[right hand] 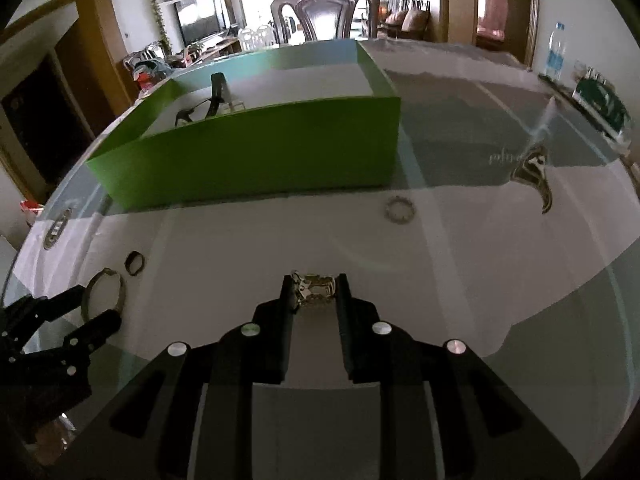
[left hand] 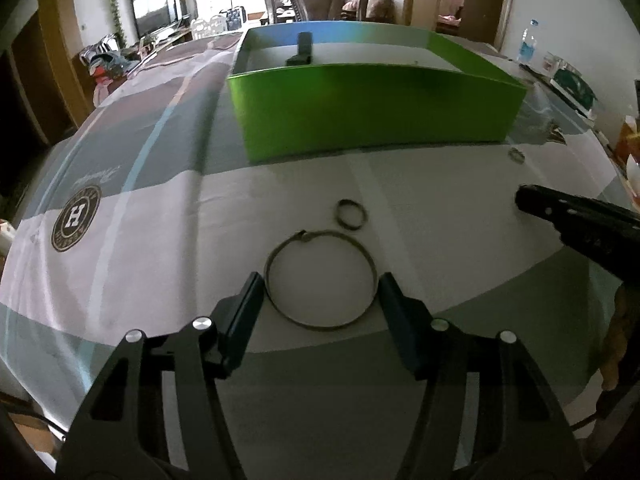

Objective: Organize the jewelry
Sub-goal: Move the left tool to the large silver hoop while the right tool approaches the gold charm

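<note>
My right gripper (right hand: 315, 294) had clamped a gold chain piece (right hand: 314, 289) short of the green box (right hand: 256, 152). My left gripper (left hand: 322, 294) stood half open, straddling the bangle (left hand: 320, 280) without touching, the small ring (left hand: 351, 213) and toothed ring (right hand: 400, 209) lying before the box.

- The left tongs (left hand: 320, 292) point steeply down at the worktop (left hand: 440, 208). Their jaws stand apart, one on each side of a large thin bangle (left hand: 320, 280), and the pads are not pressing on it.
- The right tongs (right hand: 314, 294) also tilt steeply down. Their jaws are drawn close together and pinch a small metal piece of jewelry (right hand: 314, 290) at the fingertips (right hand: 286, 284).
- In the left view the right tongs reach in from the right edge.
</note>
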A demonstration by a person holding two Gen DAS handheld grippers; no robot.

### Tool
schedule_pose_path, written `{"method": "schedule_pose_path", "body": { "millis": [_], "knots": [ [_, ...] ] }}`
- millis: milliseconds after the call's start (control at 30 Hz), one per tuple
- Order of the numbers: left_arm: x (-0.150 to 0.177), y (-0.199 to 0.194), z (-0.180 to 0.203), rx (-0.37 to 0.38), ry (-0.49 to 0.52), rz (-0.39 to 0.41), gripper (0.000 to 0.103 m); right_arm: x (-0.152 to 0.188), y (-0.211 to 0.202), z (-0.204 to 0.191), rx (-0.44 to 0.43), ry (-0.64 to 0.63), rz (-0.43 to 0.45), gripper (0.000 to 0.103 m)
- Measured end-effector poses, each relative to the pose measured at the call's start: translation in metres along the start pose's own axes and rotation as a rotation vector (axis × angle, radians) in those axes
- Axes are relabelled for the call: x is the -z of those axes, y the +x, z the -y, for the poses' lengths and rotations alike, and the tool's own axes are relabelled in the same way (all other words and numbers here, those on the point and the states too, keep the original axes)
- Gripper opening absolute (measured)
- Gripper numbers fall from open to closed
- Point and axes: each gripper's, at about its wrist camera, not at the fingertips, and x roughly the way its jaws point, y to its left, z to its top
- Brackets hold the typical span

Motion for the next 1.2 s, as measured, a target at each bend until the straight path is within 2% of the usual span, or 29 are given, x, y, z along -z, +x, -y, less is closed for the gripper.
{"method": "schedule_pose_path", "body": {
  "millis": [133, 200, 267, 300, 667, 933, 1067, 1200],
  "knots": [
    [0.001, 0.0, 0.004, -0.005, 0.0, 0.009, 0.06, 0.001, 0.004, -0.004, 0.011, -0.018, -0.001, 0.021],
    [0.001, 0.0, 0.005, -0.007, -0.006, 0.013, 0.061, 0.001, 0.005, -0.007, 0.009, -0.033, 0.0, 0.027],
    [0.001, 0.0, 0.006, -0.013, -0.011, 0.018, 0.064, 0.001, 0.004, -0.009, 0.006, -0.038, 0.003, 0.045],
    [0.001, 0.0, 0.006, -0.014, -0.012, 0.019, 0.064, 0.001, 0.005, -0.01, 0.011, -0.041, 0.008, 0.046],
    [0.0, 0.002, 0.012, -0.026, -0.024, 0.036, 0.068, -0.001, 0.004, -0.002, -0.054, -0.011, 0.029, 0.046],
    [-0.001, 0.005, 0.016, -0.037, -0.033, 0.056, 0.071, 0.002, 0.003, -0.005, -0.045, -0.032, 0.038, 0.046],
    [-0.001, 0.006, 0.017, -0.043, -0.037, 0.059, 0.073, 0.003, 0.003, -0.013, -0.032, -0.067, 0.042, 0.035],
    [-0.001, 0.006, 0.017, -0.045, -0.041, 0.061, 0.074, 0.004, 0.003, -0.015, -0.036, -0.086, 0.042, 0.035]
  ]
}}
